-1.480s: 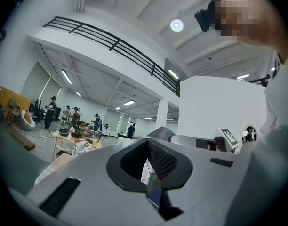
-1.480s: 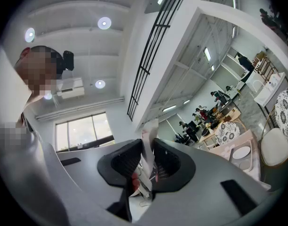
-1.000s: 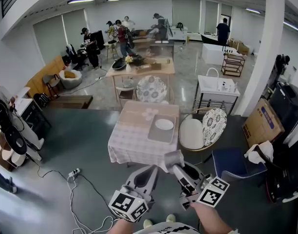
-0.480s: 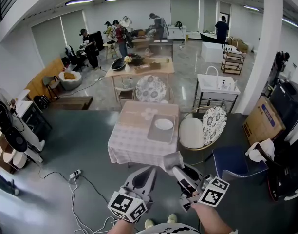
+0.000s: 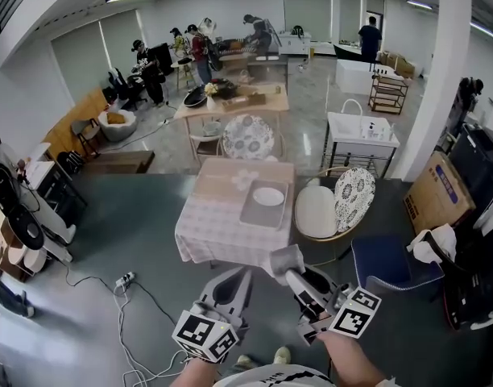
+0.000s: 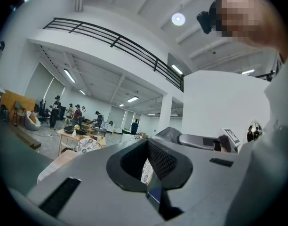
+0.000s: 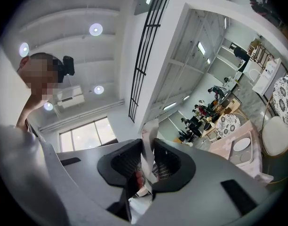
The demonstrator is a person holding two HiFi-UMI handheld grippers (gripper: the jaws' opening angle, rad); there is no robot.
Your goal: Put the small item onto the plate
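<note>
A small silvery packet [image 5: 285,260] sticks up between the jaws of my right gripper [image 5: 290,269], which is shut on it low in the head view. In the right gripper view the packet [image 7: 148,142] stands pinched between the dark pads. My left gripper [image 5: 236,277] is beside it, jaws together and nothing in them; its own view shows the closed jaws [image 6: 152,175]. The white plate [image 5: 268,196] lies on a grey tray [image 5: 254,212] on a cloth-covered table [image 5: 210,228], well ahead of both grippers. The plate [image 7: 241,144] also appears far right in the right gripper view.
A round chair with a white seat [image 5: 316,212] and patterned back [image 5: 353,198] stands right of the table. A blue seat [image 5: 383,268] is near my right side, a cardboard box [image 5: 436,196] beyond it. A power strip with cables [image 5: 122,282] lies on the floor at left.
The table and plate have drifted slightly nearer and lower in the head view. Both grippers keep the same pose, the packet still held in the right one.
</note>
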